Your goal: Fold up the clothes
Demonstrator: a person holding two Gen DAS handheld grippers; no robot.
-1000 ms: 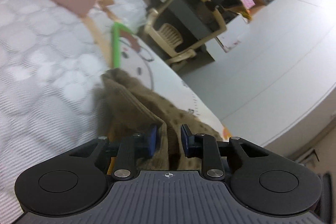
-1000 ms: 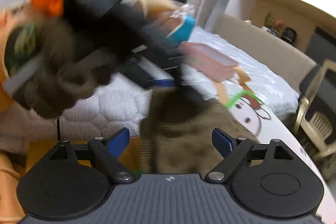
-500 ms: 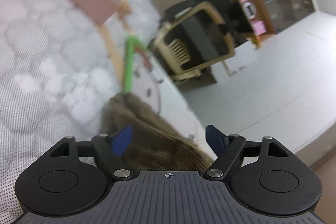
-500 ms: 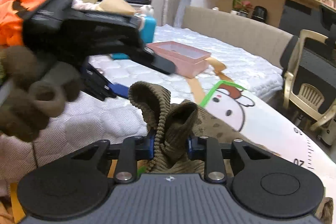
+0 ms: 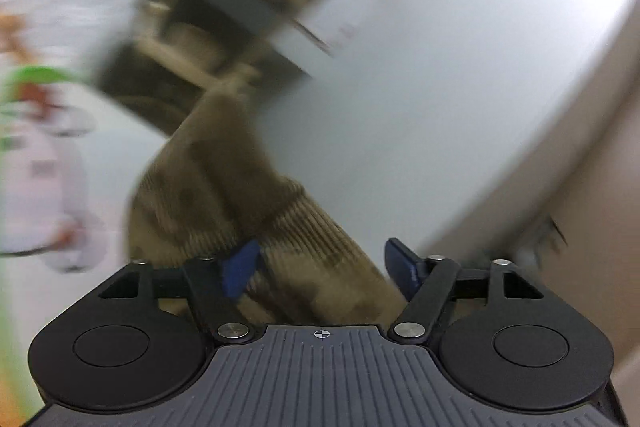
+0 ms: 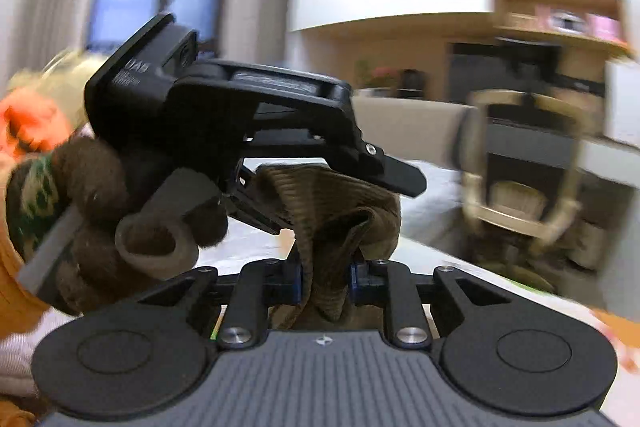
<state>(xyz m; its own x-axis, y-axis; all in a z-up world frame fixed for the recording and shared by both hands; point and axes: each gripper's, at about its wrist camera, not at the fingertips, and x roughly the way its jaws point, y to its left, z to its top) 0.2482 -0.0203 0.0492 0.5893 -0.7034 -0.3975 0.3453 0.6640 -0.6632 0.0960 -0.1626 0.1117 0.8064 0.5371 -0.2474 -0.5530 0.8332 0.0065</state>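
An olive-brown knit garment point(image 5: 208, 179) with a ribbed edge point(image 5: 320, 239) runs up between the fingers of my left gripper point(image 5: 320, 267), which stands open around it; this view is badly blurred. In the right wrist view my right gripper point(image 6: 324, 279) is shut on a bunched fold of the same garment point(image 6: 340, 195), held up off the surface. Just above that fold is the left tool's black housing point(image 6: 224, 107), carried by a person's brown-gloved hand point(image 6: 100, 195).
A beige plastic chair point(image 6: 520, 163) stands right of the bed, before a dark desk. A white mat with a cartoon print point(image 5: 40, 163) lies under the garment. An orange bundle point(image 6: 28, 123) sits far left.
My left gripper let go of the garment and stays open, now swung right around its ribbed edge. My right gripper closed on a fold and has lifted it.
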